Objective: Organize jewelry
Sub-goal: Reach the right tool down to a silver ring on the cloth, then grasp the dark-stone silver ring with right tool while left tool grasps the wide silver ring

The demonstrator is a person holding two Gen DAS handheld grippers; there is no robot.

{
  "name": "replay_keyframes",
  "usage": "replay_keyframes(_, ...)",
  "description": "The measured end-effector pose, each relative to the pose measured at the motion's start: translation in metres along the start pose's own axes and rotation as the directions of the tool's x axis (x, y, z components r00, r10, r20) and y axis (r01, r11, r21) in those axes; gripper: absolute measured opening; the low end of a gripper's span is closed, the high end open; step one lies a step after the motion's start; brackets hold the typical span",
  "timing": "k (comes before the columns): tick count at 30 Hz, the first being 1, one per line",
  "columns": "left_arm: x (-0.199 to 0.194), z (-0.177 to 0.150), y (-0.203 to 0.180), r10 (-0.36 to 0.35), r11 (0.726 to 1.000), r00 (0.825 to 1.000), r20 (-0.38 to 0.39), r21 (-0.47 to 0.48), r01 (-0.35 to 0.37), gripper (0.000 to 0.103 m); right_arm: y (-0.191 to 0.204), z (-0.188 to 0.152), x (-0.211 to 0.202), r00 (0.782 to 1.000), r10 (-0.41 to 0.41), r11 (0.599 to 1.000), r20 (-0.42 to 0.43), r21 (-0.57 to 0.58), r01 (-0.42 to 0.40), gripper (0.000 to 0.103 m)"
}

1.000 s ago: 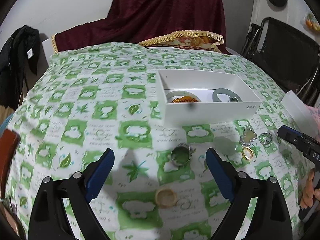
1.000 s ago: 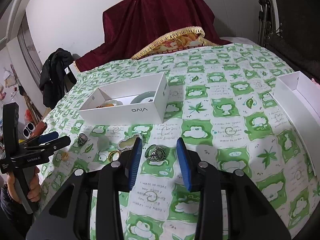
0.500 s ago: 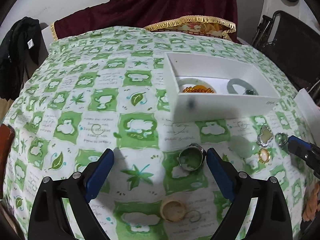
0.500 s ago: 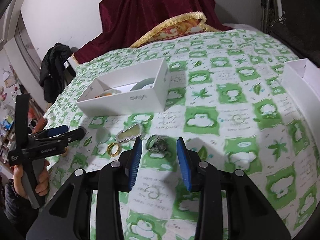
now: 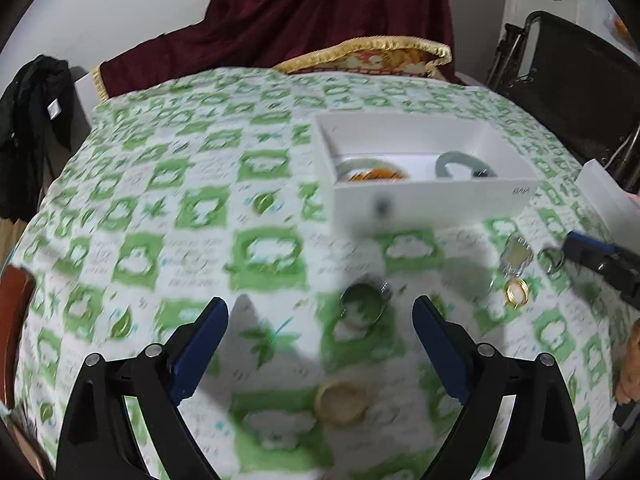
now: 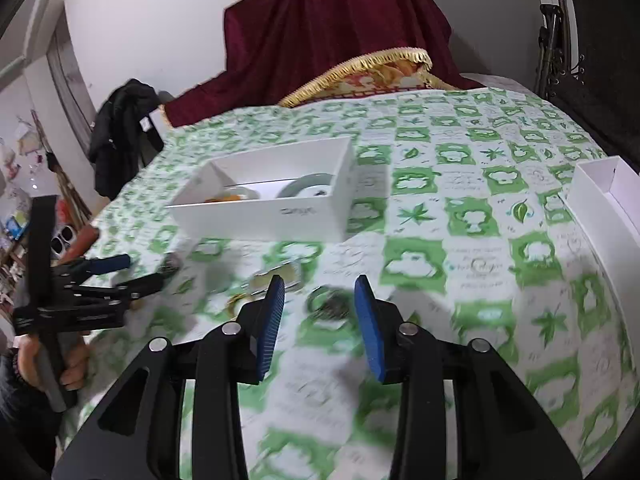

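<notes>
Both tools are lining up on loose pieces. The left gripper [image 5: 320, 322] gapes wide, empty, with a silver ring [image 5: 362, 306] lying just ahead between its jaws. The right gripper [image 6: 320, 312] is half spread, empty, straddling what looks, through blur, like a dark ring [image 6: 332, 304]. Next each must lower, pinch, and carry to the white box [image 5: 432, 200], which already holds bangles. The counter wears a green-checked cloth [image 5: 180, 208]; a maroon drape [image 6: 332, 28] hangs behind.
</notes>
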State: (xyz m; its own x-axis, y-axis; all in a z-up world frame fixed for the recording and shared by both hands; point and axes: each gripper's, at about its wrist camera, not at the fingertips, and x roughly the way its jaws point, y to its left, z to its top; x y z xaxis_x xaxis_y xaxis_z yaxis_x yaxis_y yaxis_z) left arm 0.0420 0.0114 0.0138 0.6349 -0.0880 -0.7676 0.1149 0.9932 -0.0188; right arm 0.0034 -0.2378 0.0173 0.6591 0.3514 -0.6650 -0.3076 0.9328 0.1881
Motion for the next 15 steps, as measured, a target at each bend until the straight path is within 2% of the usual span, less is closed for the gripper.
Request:
replay_keyframes(4, 0.009, 0.010, -0.004, -0.057, 0.998, 0.998, -0.008, -0.015, 0.057, 0.093, -0.010, 0.004, 0.015, 0.996, 0.064, 0.997, -0.057, 0.056, -0.061, 0.036)
replay_keyframes(6, 0.013, 0.009, -0.008, -0.084, 0.996, 0.996, -0.026, -0.003, 0.084, 0.087, -0.009, 0.001, 0.018, 0.992, 0.095, 0.994, -0.080, 0.060, -0.091, 0.036)
replay_keyframes(8, 0.011, 0.004, -0.016, -0.080, 0.996, 0.996, -0.035, 0.035, 0.081, 0.085, -0.005, -0.004, 0.019, 0.986, 0.132, 0.990, -0.098, 0.055, -0.127, 0.036)
replay_keyframes(12, -0.002, -0.015, -0.028, -0.118, 0.988, 0.992, -0.039, 0.100, 0.122, 0.085, 0.011, -0.017, 0.013, 0.973, 0.189, 0.982, -0.132, 0.012, -0.189, 0.036)
replay_keyframes(15, -0.009, -0.018, -0.026, -0.138, 0.987, 0.990, -0.019, 0.083, 0.139, 0.085, 0.017, -0.022, 0.003, 0.977, 0.181, 0.983, -0.113, -0.020, -0.185, 0.036)
